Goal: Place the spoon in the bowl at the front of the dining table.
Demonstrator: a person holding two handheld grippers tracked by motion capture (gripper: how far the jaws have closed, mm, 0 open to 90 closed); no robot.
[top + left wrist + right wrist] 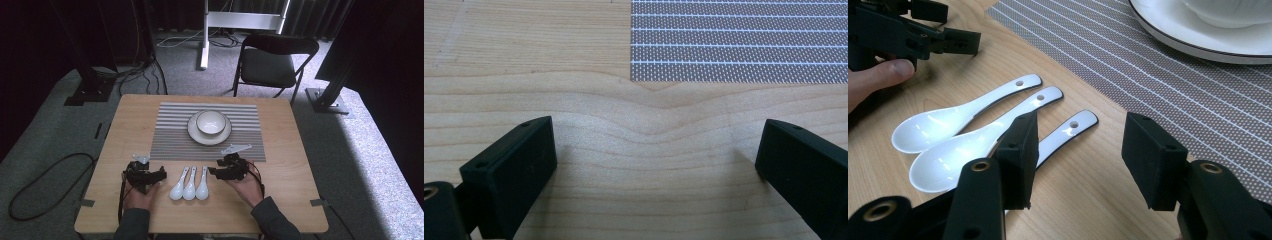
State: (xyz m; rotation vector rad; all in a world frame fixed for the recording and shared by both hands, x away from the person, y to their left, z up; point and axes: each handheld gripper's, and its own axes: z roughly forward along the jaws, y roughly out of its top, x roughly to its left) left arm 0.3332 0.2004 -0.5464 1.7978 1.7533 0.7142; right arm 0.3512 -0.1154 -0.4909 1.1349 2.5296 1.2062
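Jaws parted on both — left gripper (pixel 161 173) over bare pale wooden table (pixel 634 115), right gripper (pixel 1075 160) beside three glossy white ceramic spoons (pixel 190 184), nothing grasped. Spoons side by side between the grippers, near edge. Farther off, grey striped woven placemat (pixel 170 135) under a white dark-rimmed plate (pixel 193 134) bearing a white bowl (pixel 211 122). Beyond the table — black folding chair (pixel 270 60).

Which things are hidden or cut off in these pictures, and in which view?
- Bowl, right gripper view: top edge cuts it off; its inside is unseen.
- Nearest spoon, right gripper view: a jaw of the right gripper hides its scoop.
- Placemat, left gripper view: cut off at top and right.
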